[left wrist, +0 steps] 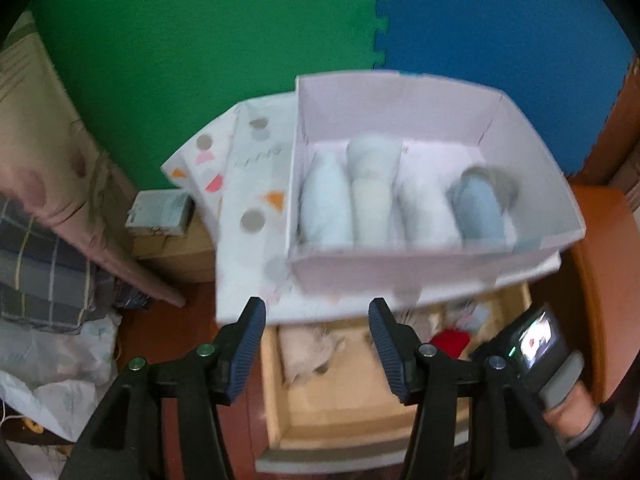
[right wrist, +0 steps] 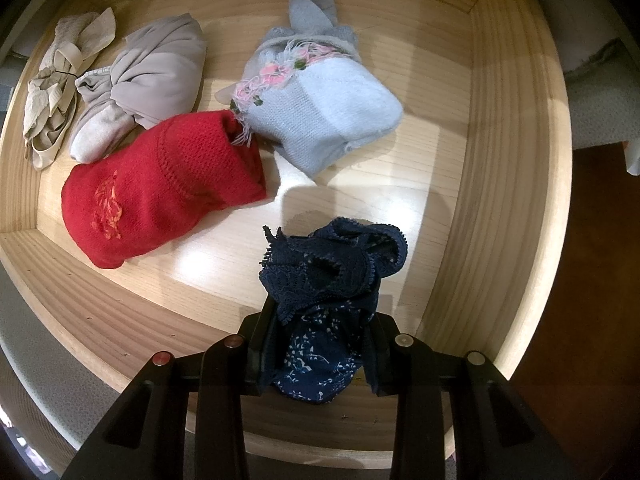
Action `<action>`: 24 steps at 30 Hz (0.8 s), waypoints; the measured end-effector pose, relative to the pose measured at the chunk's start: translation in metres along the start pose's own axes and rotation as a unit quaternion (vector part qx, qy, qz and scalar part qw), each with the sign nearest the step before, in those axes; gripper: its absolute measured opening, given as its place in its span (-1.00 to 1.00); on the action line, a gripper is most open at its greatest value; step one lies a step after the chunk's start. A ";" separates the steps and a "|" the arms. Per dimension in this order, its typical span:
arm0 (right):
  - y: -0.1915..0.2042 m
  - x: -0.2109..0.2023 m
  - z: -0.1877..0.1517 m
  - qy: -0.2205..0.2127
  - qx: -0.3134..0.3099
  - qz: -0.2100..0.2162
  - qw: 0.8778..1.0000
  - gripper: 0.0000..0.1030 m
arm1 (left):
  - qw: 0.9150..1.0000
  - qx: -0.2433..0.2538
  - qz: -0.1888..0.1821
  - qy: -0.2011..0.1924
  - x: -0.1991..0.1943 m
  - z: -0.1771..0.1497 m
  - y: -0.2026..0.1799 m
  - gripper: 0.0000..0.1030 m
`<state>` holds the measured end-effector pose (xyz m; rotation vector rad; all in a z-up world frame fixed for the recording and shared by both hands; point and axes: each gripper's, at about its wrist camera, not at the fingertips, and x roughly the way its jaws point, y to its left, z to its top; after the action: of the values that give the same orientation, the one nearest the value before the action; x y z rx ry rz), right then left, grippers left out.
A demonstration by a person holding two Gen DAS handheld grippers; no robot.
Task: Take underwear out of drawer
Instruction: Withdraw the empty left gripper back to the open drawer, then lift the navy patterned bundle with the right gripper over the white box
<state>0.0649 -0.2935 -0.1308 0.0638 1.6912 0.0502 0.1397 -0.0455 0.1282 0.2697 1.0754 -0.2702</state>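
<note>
the right tool (right wrist: 320, 344) is clamped on a navy lace underwear (right wrist: 332, 276), held just above the floor of the wooden drawer (right wrist: 472, 184). further in the drawer lie a red piece (right wrist: 160, 200), a pale blue one (right wrist: 328, 120) and two beige ones. the left tool (left wrist: 318, 344) stands partly wide, nothing between its pads, above the drawer's near end, below a white box (left wrist: 400, 268) of rolled clothes.

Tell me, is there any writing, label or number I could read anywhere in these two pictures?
None can be read.
Small box beside the patterned sheet: its label is too blurred.
Patterned sheet: a faint row of marks, too blurred.
Red underwear in the drawer: orange embroidery, a motif, not letters.
</note>
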 end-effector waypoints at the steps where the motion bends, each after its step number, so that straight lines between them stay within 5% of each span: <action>1: -0.001 0.000 0.000 0.000 -0.001 0.000 1.000 -0.40 | 1.000 0.001 0.005 0.003 0.003 -0.010 0.001 0.07; 11: 0.003 -0.001 -0.001 -0.004 -0.008 -0.013 1.000 -0.40 | 0.997 -0.034 0.029 0.066 0.075 -0.106 -0.005 0.07; 24: 0.025 -0.011 -0.009 -0.039 -0.028 -0.042 0.998 -0.45 | 0.992 -0.078 0.055 0.081 0.130 -0.147 -0.016 0.07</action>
<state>0.0581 -0.2691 -0.1170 -0.0479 1.6114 0.0322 0.0717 -0.0212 -0.0552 0.2132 1.2299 -0.0648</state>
